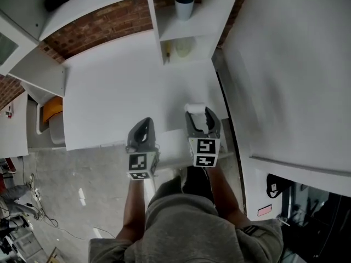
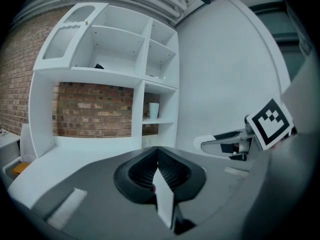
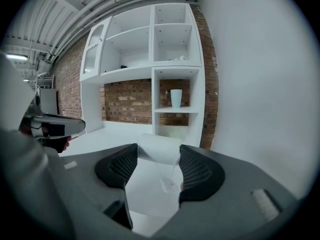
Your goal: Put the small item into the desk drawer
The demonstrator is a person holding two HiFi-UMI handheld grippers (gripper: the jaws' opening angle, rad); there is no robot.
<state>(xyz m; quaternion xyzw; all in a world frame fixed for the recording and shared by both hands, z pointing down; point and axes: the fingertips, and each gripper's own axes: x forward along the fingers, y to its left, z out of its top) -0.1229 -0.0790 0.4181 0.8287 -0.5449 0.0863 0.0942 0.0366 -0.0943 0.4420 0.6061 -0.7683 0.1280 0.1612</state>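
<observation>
White, smooth and rounded, the small item is clamped between the ribbed dark pads of the right gripper, above the near right part of the white desk. Only the right gripper view shows a clear film hanging beneath it. The left gripper, just to the left, has its jaws pressed together, empty. On the far side, a white shelf unit holding a pale cup stands against a brick wall.

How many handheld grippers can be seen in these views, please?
2. The left gripper, jaws together and empty, is at the desk's front edge; the right gripper, just beside it, is closed on a small white item. None appears hidden.
</observation>
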